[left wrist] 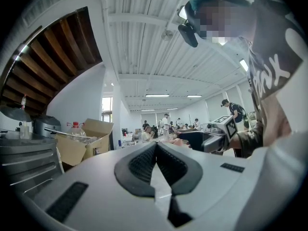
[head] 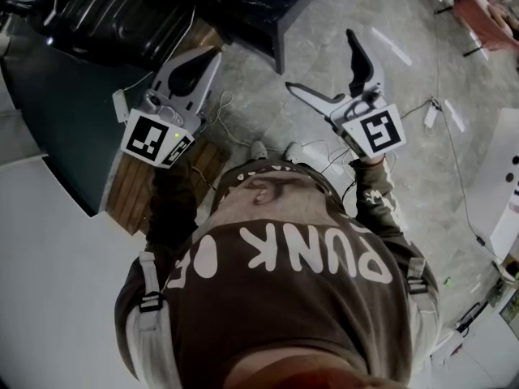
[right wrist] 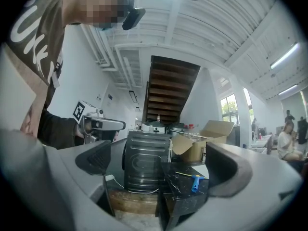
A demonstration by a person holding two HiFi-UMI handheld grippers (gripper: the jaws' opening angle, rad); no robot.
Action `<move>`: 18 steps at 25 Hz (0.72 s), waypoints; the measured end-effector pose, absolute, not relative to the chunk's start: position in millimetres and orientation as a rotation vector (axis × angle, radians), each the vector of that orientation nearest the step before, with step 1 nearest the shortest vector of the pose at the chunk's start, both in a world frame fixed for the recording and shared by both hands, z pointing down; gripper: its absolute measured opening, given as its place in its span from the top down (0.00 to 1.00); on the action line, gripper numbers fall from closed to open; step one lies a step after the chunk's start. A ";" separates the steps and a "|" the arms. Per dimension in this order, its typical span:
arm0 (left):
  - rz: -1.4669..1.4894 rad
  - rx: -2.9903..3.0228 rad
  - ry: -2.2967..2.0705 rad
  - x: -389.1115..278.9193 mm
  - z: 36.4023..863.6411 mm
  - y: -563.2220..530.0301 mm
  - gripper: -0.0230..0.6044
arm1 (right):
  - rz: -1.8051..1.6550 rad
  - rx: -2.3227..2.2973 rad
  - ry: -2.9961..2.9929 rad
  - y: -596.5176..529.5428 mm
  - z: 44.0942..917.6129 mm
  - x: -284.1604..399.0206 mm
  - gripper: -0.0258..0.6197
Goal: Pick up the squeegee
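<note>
Right claw [right wrist: 161,163] is hanging wide open and empty; left claw [left wrist: 156,148] is sitting clenched on nothing. Squeegee [right wrist: 195,182] is lying on the dark marble tabletop [right wrist: 179,191], lower centre of the right gripper view, well apart from both claws. Probably light and stiff with a slick plastic grip, so I'm thinking of clamping across the blue handle, not the blade.

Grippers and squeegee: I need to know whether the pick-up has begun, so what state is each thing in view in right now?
left gripper: shut, empty.
right gripper: open wide, nothing between its jaws.
squeegee: lying on the dark marbled table, not gripped.
cardboard box: flaps open.
dark ribbed case: standing upright.
</note>
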State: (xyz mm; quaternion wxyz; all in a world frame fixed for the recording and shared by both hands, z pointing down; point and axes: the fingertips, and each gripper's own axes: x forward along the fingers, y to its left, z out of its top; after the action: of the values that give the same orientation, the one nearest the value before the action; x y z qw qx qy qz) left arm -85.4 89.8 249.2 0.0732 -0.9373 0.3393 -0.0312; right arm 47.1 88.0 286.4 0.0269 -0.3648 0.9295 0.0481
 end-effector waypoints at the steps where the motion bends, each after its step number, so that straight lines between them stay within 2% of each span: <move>1: -0.095 -2.810 1.024 -82.2 248.8 91.0 0.96 | 0.151 -1.123 2.873 88.8 286.4 50.6 0.04; 18: -0.140 -2.761 1.090 -44.6 244.6 102.9 0.96 | 0.182 -1.052 2.876 95.3 283.4 88.0 0.04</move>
State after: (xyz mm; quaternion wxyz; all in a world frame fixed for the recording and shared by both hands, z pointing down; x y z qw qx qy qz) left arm -44.6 102.9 244.6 0.0848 -0.9258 0.3653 -0.0469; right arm 88.0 95.3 283.4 0.0368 -0.3426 0.9369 0.0594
